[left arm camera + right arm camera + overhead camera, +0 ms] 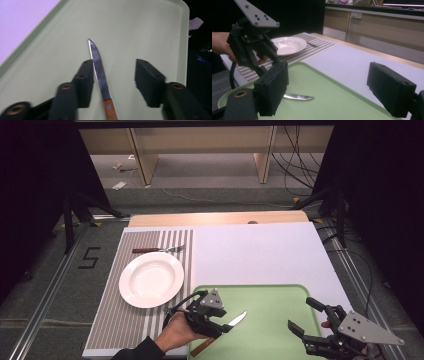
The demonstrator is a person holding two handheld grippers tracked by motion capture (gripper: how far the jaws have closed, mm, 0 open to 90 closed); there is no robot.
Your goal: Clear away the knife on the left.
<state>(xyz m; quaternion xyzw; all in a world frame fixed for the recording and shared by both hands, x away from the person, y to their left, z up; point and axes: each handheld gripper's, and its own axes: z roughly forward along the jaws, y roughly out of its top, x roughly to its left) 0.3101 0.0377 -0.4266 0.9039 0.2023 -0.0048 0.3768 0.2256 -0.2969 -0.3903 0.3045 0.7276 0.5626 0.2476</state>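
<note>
The knife (226, 329) lies flat on the green tray (270, 295), near the tray's left edge, blade tip pointing toward the tray's middle and wooden handle running back toward the near left corner. The left gripper (220, 324) hovers right over it with jaws spread — in the left gripper view the blade (99, 67) runs up between the two jaws, close against one of them and well clear of the other, so nothing is clamped yet. That placement reads as lining up for a pickup, probably to carry the knife to the place setting: a white plate (151, 279) sits on the striped mat (107, 320) at the counter's left side, with a fork (159, 250) laid across the mat beyond it.

The right gripper (306, 318) waits over the tray's near right corner, jaws wide apart and holding nothing — likely kept out of the way.

Hard to read: whether the left jaw actually touches the blade or just sits beside it. The handle's end is cut off in the left gripper view and partly covered by the gripper from above.
</note>
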